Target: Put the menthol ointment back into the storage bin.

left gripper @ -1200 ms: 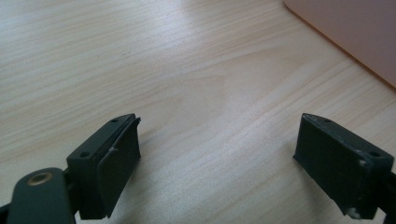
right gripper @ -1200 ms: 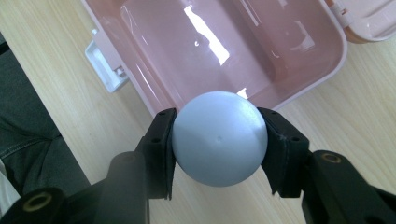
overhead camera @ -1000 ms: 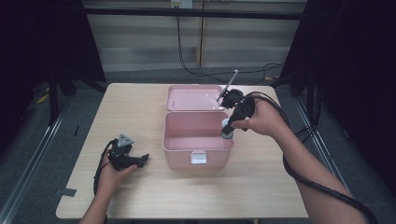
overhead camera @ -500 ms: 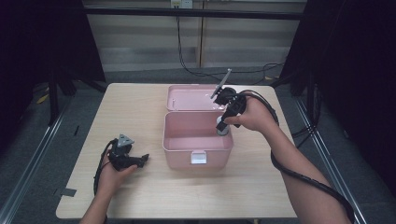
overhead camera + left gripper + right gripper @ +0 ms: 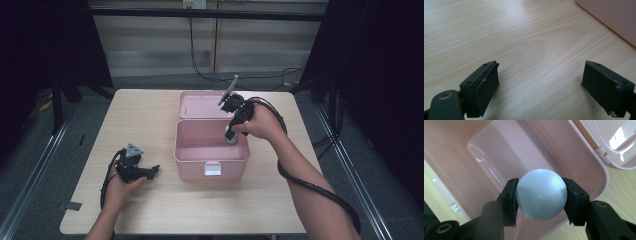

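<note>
Right gripper [image 5: 541, 197] pinches a pale blue ball [image 5: 541, 193] above the open pink box [image 5: 604, 180]; left gripper [image 5: 541, 87] rests spread on the tabletop [image 5: 524, 37].

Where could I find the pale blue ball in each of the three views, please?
High view: the pale blue ball sits right of centre, at the right gripper over the pink box.
Left gripper view: not in it.
Right gripper view: centre, between the black jaws.
Shared landmark: the pink box, upper right corner of the left gripper view.
</note>
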